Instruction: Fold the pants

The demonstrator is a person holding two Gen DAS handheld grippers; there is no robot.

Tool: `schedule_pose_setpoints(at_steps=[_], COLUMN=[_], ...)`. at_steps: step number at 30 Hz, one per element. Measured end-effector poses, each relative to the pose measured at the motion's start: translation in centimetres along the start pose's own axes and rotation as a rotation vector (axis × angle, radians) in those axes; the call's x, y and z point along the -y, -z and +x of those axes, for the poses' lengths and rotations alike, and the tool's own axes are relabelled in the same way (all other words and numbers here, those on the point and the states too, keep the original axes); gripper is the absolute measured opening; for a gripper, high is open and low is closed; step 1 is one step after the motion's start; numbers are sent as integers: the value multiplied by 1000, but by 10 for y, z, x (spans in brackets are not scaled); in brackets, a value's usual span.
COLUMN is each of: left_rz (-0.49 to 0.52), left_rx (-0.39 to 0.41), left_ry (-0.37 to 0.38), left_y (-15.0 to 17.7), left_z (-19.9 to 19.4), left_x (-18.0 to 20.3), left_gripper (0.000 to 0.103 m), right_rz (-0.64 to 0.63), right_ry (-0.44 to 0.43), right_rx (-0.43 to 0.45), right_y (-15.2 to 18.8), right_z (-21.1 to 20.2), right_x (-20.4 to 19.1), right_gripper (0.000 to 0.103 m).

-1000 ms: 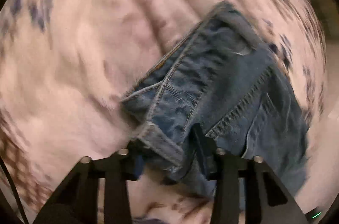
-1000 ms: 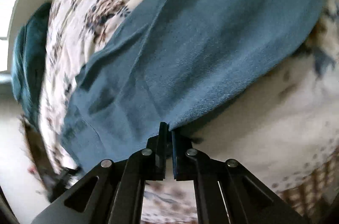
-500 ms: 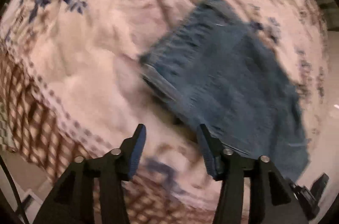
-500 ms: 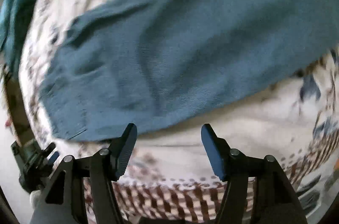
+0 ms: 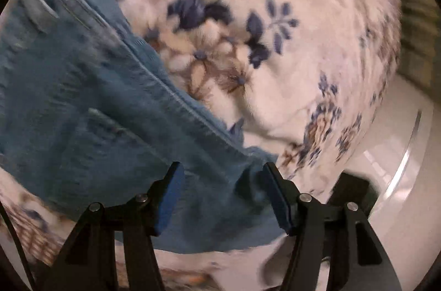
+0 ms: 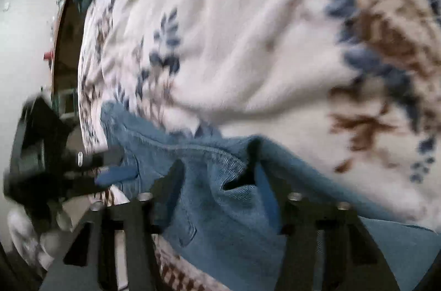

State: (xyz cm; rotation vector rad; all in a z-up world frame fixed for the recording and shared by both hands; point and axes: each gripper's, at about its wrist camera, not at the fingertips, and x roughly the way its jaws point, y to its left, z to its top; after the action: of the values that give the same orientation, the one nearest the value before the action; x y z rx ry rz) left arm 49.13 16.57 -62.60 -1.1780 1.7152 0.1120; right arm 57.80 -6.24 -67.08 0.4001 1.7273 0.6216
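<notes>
I have let go of the last fold; the pants lie on the bed. Left gripper gapes over denim, opening; right gripper straddles a ridge, closing, unclamped: next fold.

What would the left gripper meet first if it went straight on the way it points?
Most likely the jeans: the left gripper has its jaws open over the denim's near edge, with the flowered blanket beyond. The blur leaves depth unclear.
</notes>
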Motion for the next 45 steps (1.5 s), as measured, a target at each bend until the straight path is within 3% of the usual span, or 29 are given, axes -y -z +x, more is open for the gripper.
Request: schedule_pose_setpoints(at_steps=[1,2,4,8,13,14,15,16,18,22,26,29,31,32,37,40,45], left_rz=[-55,-91,-147,-177,-126,-81,-30,25,110,209,225,194,182,183,174,163,163], left_rx=[-24,-42,-58,-59,-91,-87,-80,-62,-36,21,80,97,106,109,124,137,162], left_ry=[21,43,49,18,-118,-160,-221,-268,-310,-305,-261,-205,-176,-168,-145,-134,-138], left_y=[-4,-5,-7,-8,-9,-7,-5,-3,3,18,36,41,45,47,48,44,40], left_z=[8,12,20,29,46,50,51,51,53,43,27,18,11,9,8,8,5], left_x=[-2,-4,-4,0,3,7,12,15,18,19,21,15,12,12,11,11,2], left_gripper=[58,58,58,60,59,53,37,32,16,13,10,9,9,9,8,8,7], right_rz=[-14,-35,-42,-73,-160,-181,-211,-238,-254,-179,-62,-21,-4,9,103,245,293], right_ry=[21,51,26,-38,-64,-56,-45,-30,-31,-115,-167,-236,-291,-320,-396,-514,-404], right_rx=[-2,-1,22,78,71,69,60,56,60,79,101,97,76,60,-34,-93,-116], right_y=[3,11,17,39,72,77,83,90,91,86,81,80,76,72,44,29,7], right_z=[4,5,3,-17,-25,-22,-22,-24,-23,-36,-51,-56,-52,-46,-2,29,54], right_x=[0,4,5,2,-18,-24,-28,-29,-32,-15,8,16,16,16,15,27,33], right_gripper=[25,23,17,15,15,15,15,15,14,14,15,31,55,58,60,67,67])
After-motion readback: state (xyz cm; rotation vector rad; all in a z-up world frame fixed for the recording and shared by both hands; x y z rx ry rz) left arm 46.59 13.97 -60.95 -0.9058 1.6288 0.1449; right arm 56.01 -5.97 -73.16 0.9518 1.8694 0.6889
